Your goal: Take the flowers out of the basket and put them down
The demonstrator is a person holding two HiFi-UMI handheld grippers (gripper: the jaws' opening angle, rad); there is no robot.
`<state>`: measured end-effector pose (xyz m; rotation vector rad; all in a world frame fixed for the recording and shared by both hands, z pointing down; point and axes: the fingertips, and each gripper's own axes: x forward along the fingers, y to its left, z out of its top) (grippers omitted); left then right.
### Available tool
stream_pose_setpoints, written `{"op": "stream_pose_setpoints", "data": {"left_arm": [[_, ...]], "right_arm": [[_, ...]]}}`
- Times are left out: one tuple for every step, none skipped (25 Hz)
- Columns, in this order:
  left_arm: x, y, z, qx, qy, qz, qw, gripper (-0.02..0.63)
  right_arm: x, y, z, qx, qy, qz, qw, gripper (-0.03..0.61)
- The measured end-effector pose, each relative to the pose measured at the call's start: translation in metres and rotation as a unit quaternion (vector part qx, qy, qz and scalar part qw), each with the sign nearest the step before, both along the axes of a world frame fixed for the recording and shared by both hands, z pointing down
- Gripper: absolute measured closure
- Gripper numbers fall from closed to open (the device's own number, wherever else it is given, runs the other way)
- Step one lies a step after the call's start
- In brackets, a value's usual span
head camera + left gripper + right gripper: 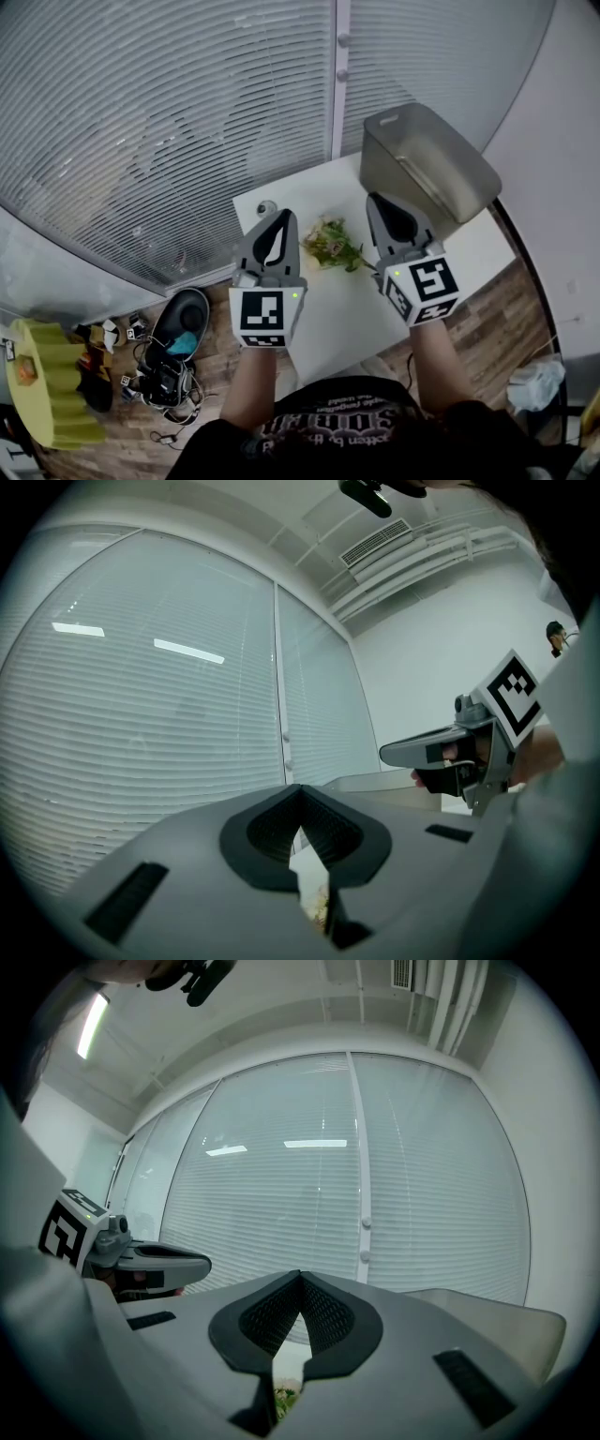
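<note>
the left gripper [283,217] has its jaws pressed together with nothing between them. one bunch of flowers [333,244] lies on the one white table [352,305], between the two grippers and touching neither. the right gripper [377,201] is likewise closed and empty. one grey basket [417,155] stands at the table's far right corner, apart from the flowers.

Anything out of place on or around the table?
Nothing is damaged or spilled. The flowers lie loose on the white table, outside the grey basket at its far right corner. The only oddity is a messy pile of cables and gear on the floor left of the table.
</note>
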<state>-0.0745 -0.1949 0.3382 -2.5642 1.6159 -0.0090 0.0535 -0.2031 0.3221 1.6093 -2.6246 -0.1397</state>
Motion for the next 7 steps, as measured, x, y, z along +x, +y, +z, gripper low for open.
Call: {"op": "stream_pose_setpoints", "data": {"left_arm": [[0.0004,0.0002,0.0002,0.0,0.0,0.0,1.0,0.615],[0.0007,0.0004,0.0006,0.0,0.0,0.0,1.0,0.615],[0.0011,0.0003,0.0009,0.0,0.0,-0.001,1.0,0.615],[0.0014,-0.0002,0.0014,-0.001,0.001,-0.001,1.0,0.615],[0.0015,-0.001,0.0018,-0.001,0.001,-0.001,1.0,0.615],[0.0016,-0.002,0.0021,-0.001,0.002,-0.002,1.0,0.615],[0.0015,-0.0029,0.0025,-0.001,0.002,-0.003,1.0,0.615]], "right_arm": [[0.0007,0.0001,-0.0002,0.0,-0.001,0.001,1.0,0.551],[0.0012,0.0003,-0.0005,0.001,-0.002,0.001,1.0,0.552],[0.0016,0.0003,-0.0007,0.001,-0.003,0.001,1.0,0.551],[0.002,0.0,-0.0009,0.0,-0.004,0.0,1.0,0.551],[0.0026,-0.0005,-0.0008,0.0,-0.006,0.0,1.0,0.551],[0.0033,-0.0013,-0.0005,0.0,-0.008,0.0,1.0,0.552],[0.0041,-0.0021,-0.0001,0.001,-0.009,0.001,1.0,0.551]]}}
